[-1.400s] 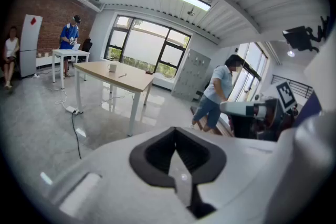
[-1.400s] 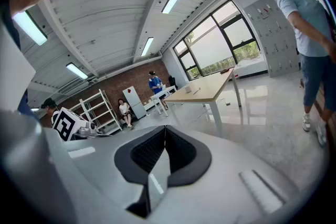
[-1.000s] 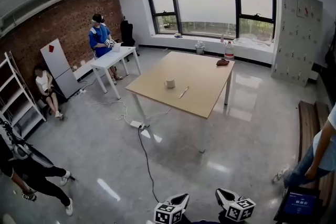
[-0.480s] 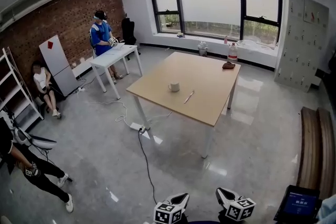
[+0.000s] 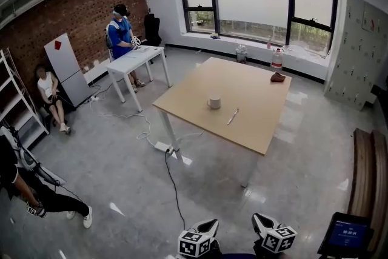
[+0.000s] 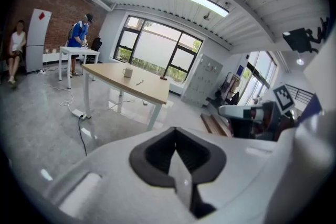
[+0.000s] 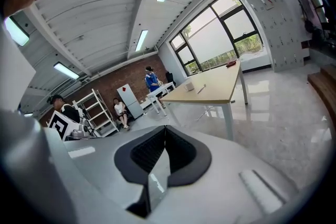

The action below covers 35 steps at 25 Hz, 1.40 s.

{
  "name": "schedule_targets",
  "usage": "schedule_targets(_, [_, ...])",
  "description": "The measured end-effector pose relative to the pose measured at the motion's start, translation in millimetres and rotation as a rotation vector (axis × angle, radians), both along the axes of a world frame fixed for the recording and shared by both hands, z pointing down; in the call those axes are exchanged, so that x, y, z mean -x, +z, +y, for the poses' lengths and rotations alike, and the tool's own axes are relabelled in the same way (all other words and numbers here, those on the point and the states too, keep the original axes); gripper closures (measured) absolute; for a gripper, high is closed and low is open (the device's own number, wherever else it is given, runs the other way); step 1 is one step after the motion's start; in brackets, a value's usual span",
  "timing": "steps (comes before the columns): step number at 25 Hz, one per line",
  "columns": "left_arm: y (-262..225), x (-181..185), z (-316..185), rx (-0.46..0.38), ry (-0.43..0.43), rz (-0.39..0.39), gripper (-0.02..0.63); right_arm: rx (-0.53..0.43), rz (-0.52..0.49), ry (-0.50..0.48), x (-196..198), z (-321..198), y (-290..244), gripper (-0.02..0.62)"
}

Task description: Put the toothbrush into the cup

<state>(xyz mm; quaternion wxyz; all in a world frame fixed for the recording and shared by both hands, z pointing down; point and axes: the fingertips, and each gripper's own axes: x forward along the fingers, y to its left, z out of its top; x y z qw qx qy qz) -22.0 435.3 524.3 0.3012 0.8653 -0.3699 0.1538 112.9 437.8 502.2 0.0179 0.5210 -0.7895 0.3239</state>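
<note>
A white cup stands on the wooden table across the room, and the toothbrush lies flat just right of it. Both grippers are low at the head view's bottom edge, far from the table. My left gripper is shut and empty; its own view shows the jaws together, with the cup and toothbrush small in the distance. My right gripper is also shut with nothing in it. From the right gripper the cup and toothbrush are far ahead.
A bottle and a brown object sit at the table's far edge. A power strip with a black cable lies on the floor before the table. A white side table, a standing person, a seated person and a bench surround.
The view has advanced toward the table, which looks larger and sits further right in the frame. The person at the right edge has dropped out of view. Both grippers stay shut at the bottom.
</note>
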Motion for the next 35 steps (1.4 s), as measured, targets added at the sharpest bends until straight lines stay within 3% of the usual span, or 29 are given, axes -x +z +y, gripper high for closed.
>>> schedule_targets(10, [8.3, 35.8, -39.8, 0.017, -0.025, 0.006, 0.601, 0.012, 0.019, -0.018, 36.8, -46.8, 1.8, 0.583])
schedule_targets(22, [17.2, 42.5, -77.2, 0.031, -0.046, -0.030, 0.601, 0.030, -0.016, -0.030, 40.2, -90.2, 15.6, 0.583])
schedule_targets(35, [4.0, -38.6, -212.5, -0.036, -0.027, -0.029, 0.601, 0.008, -0.041, -0.082, -21.5, -227.8, 14.5, 0.583])
